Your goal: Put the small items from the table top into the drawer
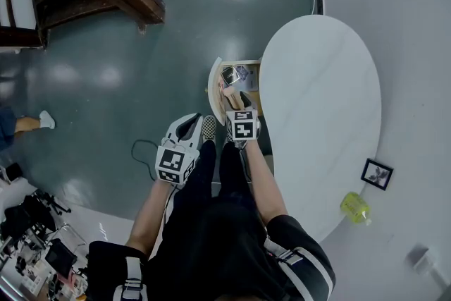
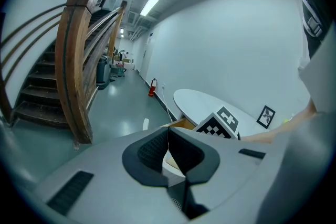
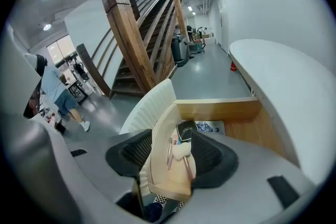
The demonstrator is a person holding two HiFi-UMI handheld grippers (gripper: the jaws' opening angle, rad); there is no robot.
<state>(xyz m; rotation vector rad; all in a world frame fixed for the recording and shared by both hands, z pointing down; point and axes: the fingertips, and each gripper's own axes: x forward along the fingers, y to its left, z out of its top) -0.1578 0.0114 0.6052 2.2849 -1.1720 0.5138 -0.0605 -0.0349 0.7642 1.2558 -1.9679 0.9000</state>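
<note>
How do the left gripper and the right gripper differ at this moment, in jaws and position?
The left gripper's jaws are closed together with nothing between them; the right gripper's jaws stand apart. The right gripper hangs over the front end of the open drawer; the left gripper sits off to the side, over the floor. Neither grips anything.

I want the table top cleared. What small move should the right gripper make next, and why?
Probably lift the right gripper off the open drawer and swing toward the small picture frame: its jaws stand apart with nothing held, straddling the drawer's front, while the frame and a yellow item sit on the table.
</note>
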